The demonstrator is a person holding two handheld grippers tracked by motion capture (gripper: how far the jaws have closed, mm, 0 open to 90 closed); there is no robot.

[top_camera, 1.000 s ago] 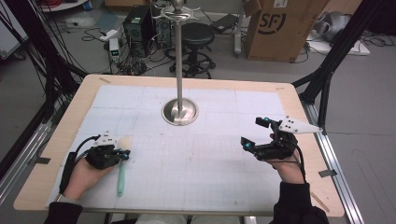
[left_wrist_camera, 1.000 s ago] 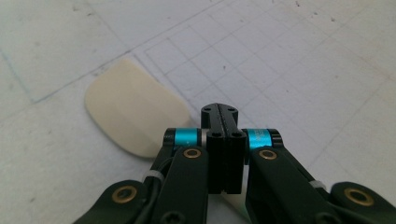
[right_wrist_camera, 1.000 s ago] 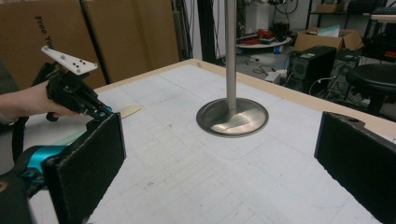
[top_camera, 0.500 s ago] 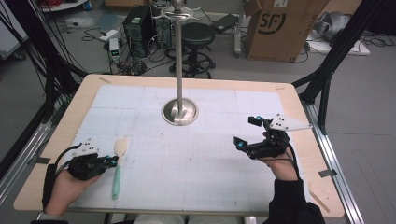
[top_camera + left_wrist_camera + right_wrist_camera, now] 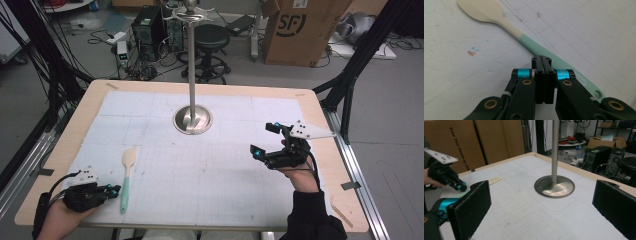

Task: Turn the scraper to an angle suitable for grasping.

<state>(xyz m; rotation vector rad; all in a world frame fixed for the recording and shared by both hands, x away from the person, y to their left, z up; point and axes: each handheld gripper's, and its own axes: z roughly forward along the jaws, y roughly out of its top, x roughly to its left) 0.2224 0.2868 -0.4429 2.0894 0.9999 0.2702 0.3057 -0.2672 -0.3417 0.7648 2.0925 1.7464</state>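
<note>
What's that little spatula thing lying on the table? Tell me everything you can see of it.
The spatula has a cream, rounded flat blade and a mint-green handle with a hole at its end, seen in the left gripper view; it looks like silicone or plastic. It lies flat on the white gridded mat, blade pointing away from the person. The left gripper, jaws shut, sits just beside the handle; whether they touch is unclear.
</note>
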